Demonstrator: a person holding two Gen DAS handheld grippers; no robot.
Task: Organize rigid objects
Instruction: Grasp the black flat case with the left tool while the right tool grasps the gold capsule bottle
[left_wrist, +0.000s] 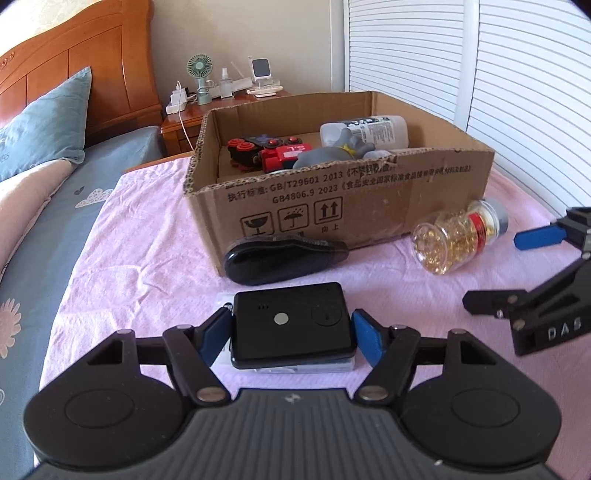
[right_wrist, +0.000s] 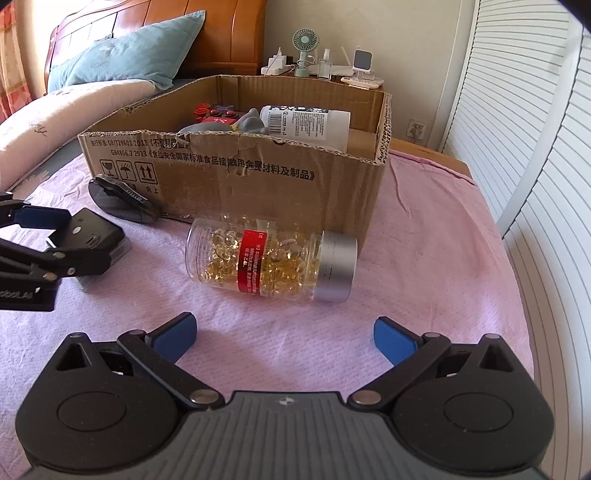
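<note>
Left gripper (left_wrist: 291, 332) blue pads clamped on flat black rectangular device (left_wrist: 291, 325) on pink cloth (left_wrist: 155, 236), right gripper (right_wrist: 284, 338) spread wide, empty, brown cardboard box (left_wrist: 332, 199) printed "GB4806.9 2023" behind, clear capsule jar (right_wrist: 271, 260) lying beside it.

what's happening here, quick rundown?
Tidying loose items on a bed into a cardboard box. The left gripper is shut on a flat black device lying on the pink cloth. The right gripper is open and empty, facing a capsule bottle lying on its side. A black case waits by the box.
</note>
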